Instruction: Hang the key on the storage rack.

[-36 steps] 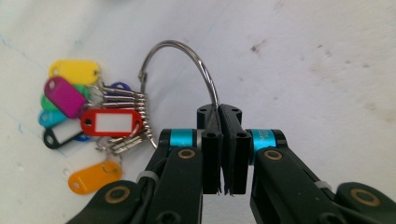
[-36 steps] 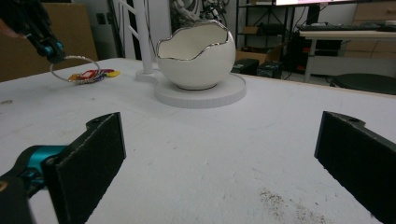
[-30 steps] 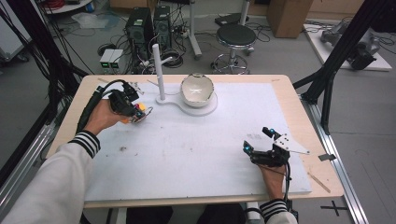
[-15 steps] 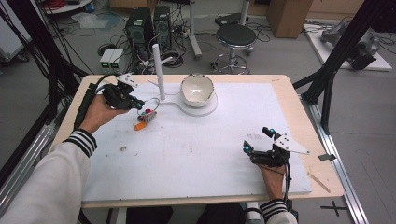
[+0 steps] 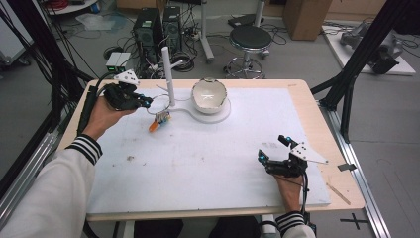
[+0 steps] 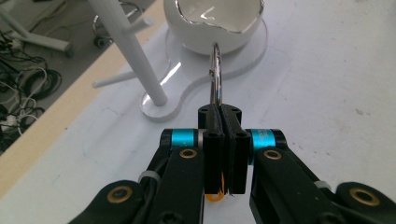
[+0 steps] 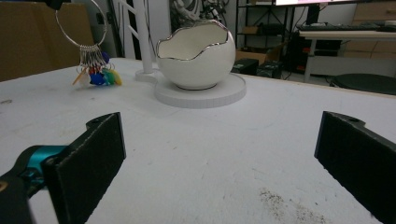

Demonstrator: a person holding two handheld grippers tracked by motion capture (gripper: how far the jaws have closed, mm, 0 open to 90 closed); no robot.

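The right tool (image 5: 271, 149) rests near the worktop's (image 5: 208, 168) front edge, jaws wide and empty. Farther away, the left tool (image 5: 144, 102) pinches a thin metal key ring with small coloured tags (image 5: 159, 118), hanging just beside the white peg stand (image 5: 168, 74); the white egg-shaped bowl (image 5: 209, 95) lies beyond. No writing is readable.

Left claw (image 6: 219, 154): black linkage arms with brass-coloured pivot screws, teal bands just behind the flat black pads. A grey three-cornered plate sits on top, and a black cable trails back from the body. Right claw (image 5: 273, 148): same black build, teal accents, grey plate, black cable. Sleeves: white, with black-and-white striped cuffs.
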